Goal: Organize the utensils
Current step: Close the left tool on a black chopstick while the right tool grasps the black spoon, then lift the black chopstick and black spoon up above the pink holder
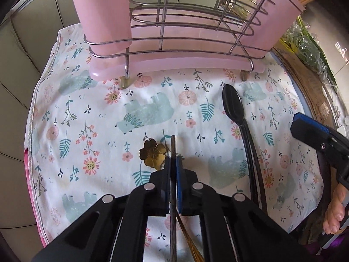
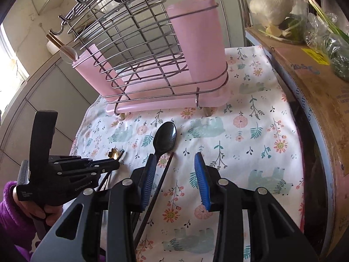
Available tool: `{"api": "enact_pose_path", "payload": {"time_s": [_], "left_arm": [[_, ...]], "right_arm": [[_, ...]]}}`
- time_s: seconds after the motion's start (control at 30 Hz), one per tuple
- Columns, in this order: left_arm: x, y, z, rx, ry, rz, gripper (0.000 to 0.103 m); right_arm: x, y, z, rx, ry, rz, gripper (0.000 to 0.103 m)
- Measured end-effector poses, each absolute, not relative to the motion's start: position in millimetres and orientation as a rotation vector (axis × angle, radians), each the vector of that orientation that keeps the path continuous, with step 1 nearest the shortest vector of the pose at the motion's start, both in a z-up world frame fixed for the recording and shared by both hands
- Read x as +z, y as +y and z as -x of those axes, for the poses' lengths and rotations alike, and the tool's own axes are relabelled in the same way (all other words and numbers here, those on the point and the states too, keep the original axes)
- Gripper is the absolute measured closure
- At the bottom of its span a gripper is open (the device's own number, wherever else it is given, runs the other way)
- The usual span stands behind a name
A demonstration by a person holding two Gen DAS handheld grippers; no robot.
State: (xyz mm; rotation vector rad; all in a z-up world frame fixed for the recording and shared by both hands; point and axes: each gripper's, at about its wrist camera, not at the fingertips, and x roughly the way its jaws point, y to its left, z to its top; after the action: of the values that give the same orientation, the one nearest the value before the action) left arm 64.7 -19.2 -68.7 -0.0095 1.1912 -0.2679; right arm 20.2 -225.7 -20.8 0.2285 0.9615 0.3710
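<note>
Left tool (image 1: 173,166) clamping dark chopstick (image 1: 172,150), stick running lengthwise along fingers; pink rack (image 1: 174,65) sitting straight ahead. Right tool (image 2: 175,179) hovering half-open over second chopstick (image 2: 157,187), holding nothing.

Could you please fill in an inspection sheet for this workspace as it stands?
Surface: floral cloth over the table.
Job's things: wire rack with pink cups; black spoon, chopstick and gold spoon lying on the cloth.
Clutter: cardboard box and bagged greens at the edge.
Grippers: left tongs shut on a dark chopstick; right tongs open above the cloth.
Cables: nothing seen.
Surroundings: tiled wall.
</note>
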Motion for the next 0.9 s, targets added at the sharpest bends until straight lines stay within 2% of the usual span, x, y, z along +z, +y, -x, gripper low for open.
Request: {"api": "enact_pose_path", "payload": {"time_s": [0.27, 0.47, 0.63, 0.67, 0.8, 0.9], "left_arm": [[-42, 5, -51, -0.309, 1.097, 0.143, 0.099], [-30, 16, -47, -0.328, 1.047, 0.183, 0.099], [-24, 27, -44, -0.331, 1.029, 0.211, 0.099], [-23, 28, -44, -0.33, 1.026, 0.216, 0.099], [-22, 29, -42, -0.324, 1.003, 0.223, 0.099], [-16, 35, -39, -0.318, 0.978, 0.234, 0.099]], "right_arm": [[-37, -202, -38, 0.456, 1.074, -0.306, 0.076], [-65, -194, -62, 0.445, 1.206, -0.356, 0.077], [-82, -189, -75, 0.464, 1.266, -0.409, 0.086], [-84, -188, -77, 0.462, 1.27, -0.417, 0.092], [-87, -190, -80, 0.484, 1.265, -0.467, 0.099], [-81, -195, -72, 0.498, 1.226, -0.474, 0.099]]}}
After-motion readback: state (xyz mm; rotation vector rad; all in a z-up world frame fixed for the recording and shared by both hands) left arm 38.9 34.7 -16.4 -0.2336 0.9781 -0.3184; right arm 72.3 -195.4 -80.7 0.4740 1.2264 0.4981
